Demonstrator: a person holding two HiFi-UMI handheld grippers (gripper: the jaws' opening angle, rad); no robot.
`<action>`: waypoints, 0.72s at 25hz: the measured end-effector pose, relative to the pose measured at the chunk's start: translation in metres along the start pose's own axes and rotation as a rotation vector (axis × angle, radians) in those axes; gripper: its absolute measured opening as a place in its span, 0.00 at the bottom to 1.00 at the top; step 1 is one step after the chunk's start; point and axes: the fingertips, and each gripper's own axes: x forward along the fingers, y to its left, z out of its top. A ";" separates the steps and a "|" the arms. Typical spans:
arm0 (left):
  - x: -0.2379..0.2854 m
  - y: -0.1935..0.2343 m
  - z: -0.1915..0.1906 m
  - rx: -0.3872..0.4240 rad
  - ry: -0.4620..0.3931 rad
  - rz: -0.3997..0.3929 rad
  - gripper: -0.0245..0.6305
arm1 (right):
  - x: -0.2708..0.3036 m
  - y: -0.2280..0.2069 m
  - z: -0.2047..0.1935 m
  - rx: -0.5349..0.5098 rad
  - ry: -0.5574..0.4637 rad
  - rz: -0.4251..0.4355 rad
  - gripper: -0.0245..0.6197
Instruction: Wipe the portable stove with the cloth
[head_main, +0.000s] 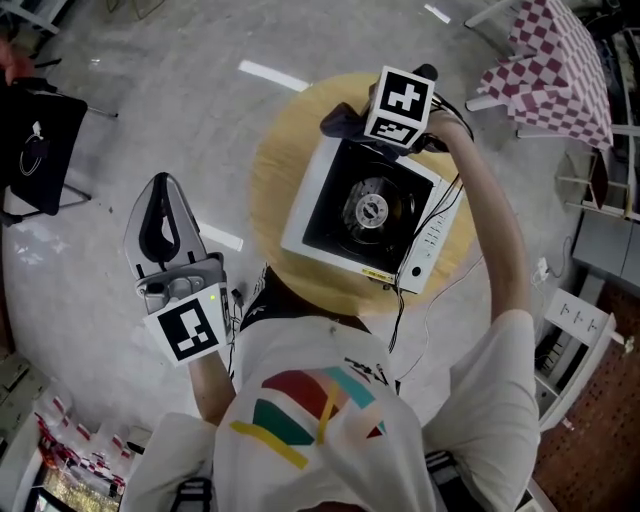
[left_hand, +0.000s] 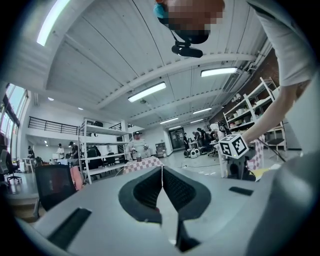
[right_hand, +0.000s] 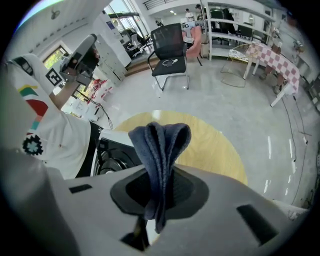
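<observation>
RIGHT: your right gripper clamps the folded dark-blue fleece cloth over the far edge of the white-framed black portable stove | LEFT: your left gripper is closed on nothing and held aside | RISK: the unbraced stove may slide, and the cloth may snag the round metal burner.

Table: round, pale yellow wooden top, standing on the floor.
Floor: grey polished concrete, with light reflections.
Chair: black mesh-back office chair, well apart from the round table.
Second table: red-and-white checked tablecloth, far right.
Shelving: white metal racks.
Ceiling: long strip lights.
</observation>
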 end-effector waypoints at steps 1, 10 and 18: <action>0.002 -0.002 0.000 0.003 -0.001 -0.006 0.05 | 0.000 0.001 -0.006 0.012 -0.004 0.003 0.09; 0.020 -0.026 0.013 -0.010 -0.037 -0.053 0.05 | -0.004 0.014 -0.068 0.083 0.004 -0.013 0.09; 0.028 -0.063 0.023 0.053 -0.052 -0.141 0.05 | -0.008 0.028 -0.140 0.148 0.034 -0.022 0.09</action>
